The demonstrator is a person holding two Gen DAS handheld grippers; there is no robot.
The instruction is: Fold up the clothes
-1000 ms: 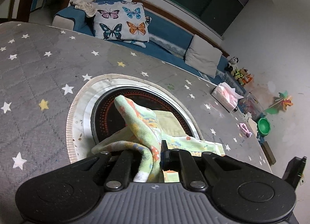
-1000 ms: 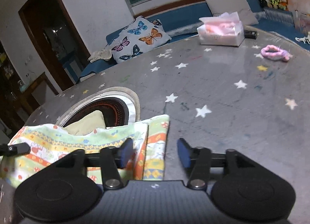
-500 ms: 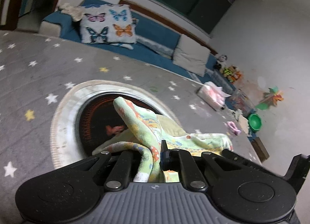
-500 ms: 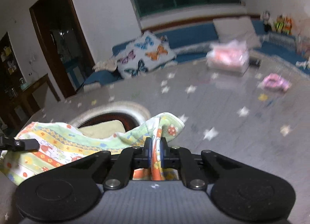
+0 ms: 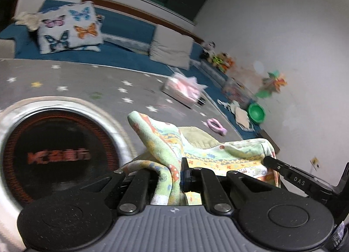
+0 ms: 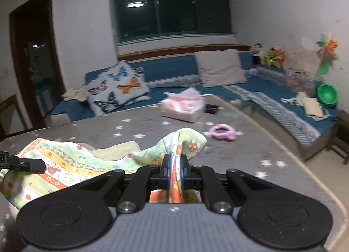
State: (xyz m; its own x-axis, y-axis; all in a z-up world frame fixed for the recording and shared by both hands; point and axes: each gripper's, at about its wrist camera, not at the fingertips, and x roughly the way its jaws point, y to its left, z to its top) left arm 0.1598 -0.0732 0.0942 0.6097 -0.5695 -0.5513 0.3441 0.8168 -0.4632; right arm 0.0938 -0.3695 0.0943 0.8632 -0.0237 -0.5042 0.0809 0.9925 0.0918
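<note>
Dim living rm: blue sofa (image 6: 174, 66), then grey star-print table (image 6: 250, 154) w/ round heater ring (image 5: 56, 156) set in. Patterned cloth (image 6: 65, 164) lifted off table, slung btwn both tongs. Left gripper (image 5: 174, 177) clenched on one bunched corner; right gripper (image 6: 174, 172) clenched on another. Risks: thin pinch at right, could slip if pulled taut; sagging middle could drag over heater ring; pink ring toy (image 6: 222, 132) nearby, could snag.

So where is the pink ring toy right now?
In the right wrist view, the pink ring toy lies on the starred table, right of the lifted cloth, nearer than the tissue box.
</note>
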